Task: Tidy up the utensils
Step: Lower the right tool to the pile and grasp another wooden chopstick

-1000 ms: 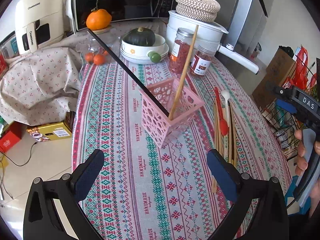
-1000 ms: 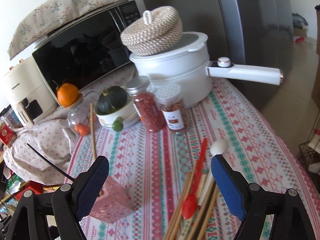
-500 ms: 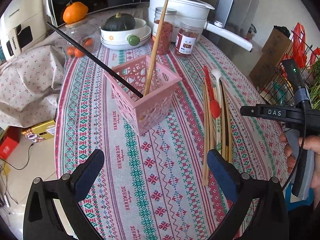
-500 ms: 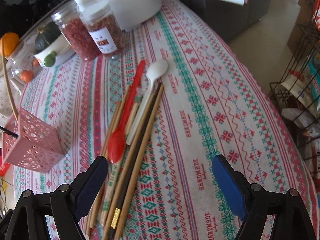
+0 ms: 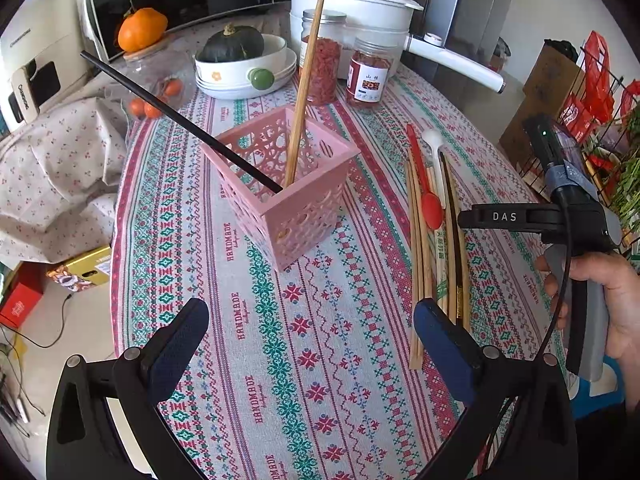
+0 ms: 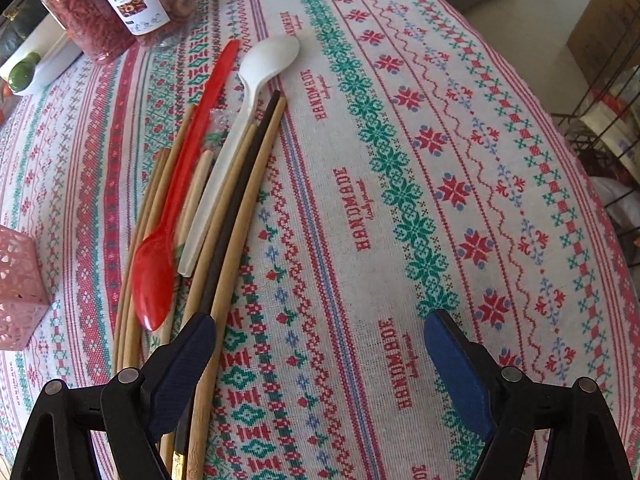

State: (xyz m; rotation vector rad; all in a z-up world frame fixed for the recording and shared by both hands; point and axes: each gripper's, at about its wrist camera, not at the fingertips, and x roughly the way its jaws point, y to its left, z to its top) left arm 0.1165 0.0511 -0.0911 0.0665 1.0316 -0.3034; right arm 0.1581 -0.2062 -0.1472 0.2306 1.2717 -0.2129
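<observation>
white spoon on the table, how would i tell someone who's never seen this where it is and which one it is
Start at the pink lattice basket on the patterned tablecloth; beside it, toward the wire rack, utensils lie in a loose row. The white spoon lies within that row, next to the red spoon. It is the only white piece, and its bowl points toward the two jars, whereas the red spoon's bowl points the opposite way.

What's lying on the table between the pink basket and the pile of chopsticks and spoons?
Nothing: in the left wrist view, only bare patterned tablecloth shows between the pink basket and the pile of chopsticks and spoons.
</observation>
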